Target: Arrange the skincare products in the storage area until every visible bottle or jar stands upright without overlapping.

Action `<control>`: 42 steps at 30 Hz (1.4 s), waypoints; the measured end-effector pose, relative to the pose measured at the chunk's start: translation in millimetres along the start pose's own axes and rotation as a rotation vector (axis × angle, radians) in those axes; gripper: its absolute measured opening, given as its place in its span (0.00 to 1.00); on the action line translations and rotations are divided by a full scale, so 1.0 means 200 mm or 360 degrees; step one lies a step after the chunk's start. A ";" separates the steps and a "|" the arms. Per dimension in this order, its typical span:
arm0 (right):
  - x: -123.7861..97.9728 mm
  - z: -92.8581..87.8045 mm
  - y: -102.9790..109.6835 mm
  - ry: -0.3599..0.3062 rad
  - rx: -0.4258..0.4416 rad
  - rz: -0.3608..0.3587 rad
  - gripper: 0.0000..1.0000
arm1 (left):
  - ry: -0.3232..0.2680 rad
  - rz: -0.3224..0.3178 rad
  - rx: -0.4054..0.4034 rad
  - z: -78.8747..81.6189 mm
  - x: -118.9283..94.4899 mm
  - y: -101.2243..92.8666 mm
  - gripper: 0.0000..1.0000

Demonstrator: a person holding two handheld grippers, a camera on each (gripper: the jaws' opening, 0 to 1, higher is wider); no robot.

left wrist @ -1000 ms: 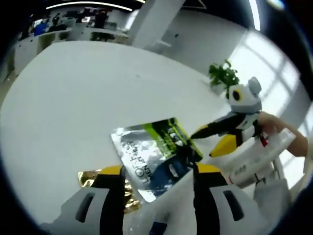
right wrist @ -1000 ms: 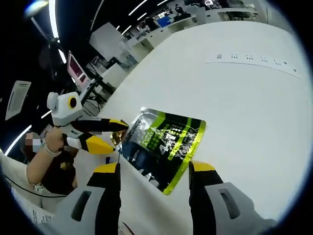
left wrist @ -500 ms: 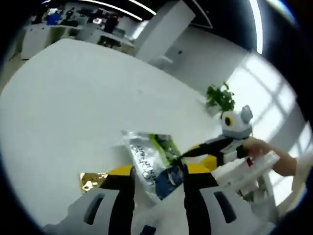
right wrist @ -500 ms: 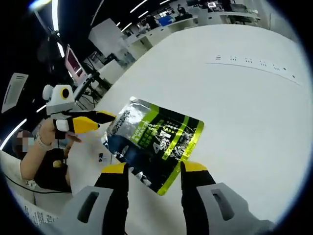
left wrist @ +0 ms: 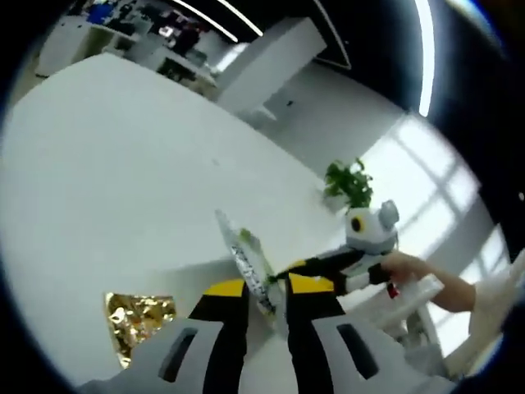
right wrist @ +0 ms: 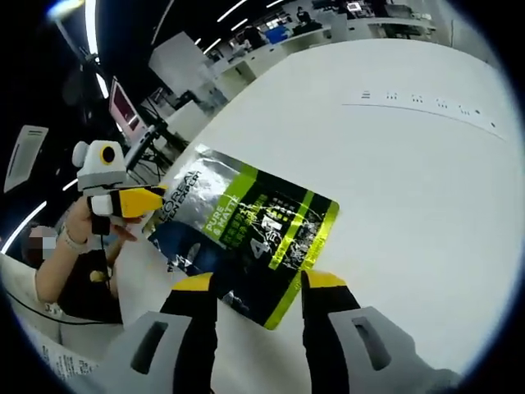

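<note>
Pinching the foil sachet (left wrist: 246, 258) edge-on, left tongs (left wrist: 267, 289) narrow, right tongs (right wrist: 258, 283) clamp its lower edge, apparently tipping it upright off the worktop (right wrist: 394, 180)

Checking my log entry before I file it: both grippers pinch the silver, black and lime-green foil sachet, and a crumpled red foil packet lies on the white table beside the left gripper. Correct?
Not quite. The crumpled foil packet is gold, not red, as the left gripper view shows. The rest holds: the left gripper and right gripper both pinch the silver, black and lime-green foil sachet over the white table.
</note>
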State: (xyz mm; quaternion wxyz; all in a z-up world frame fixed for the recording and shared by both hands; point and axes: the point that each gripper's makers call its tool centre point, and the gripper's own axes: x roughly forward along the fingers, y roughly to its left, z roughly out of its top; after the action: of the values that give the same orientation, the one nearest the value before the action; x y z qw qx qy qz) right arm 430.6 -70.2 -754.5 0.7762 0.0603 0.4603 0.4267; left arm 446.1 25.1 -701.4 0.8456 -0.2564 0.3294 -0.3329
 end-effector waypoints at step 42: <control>-0.25 0.13 0.00 -0.0244 -0.0137 -0.0081 0.37 | -0.0001 0.0070 0.0267 0.04 0.00 -0.24 0.00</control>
State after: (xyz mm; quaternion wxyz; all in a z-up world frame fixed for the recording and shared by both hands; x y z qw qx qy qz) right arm 440.3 -98.1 -706.0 0.8215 0.0477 0.3823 0.4204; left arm 433.2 -4.1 -664.3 0.8712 -0.1776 0.3057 -0.3406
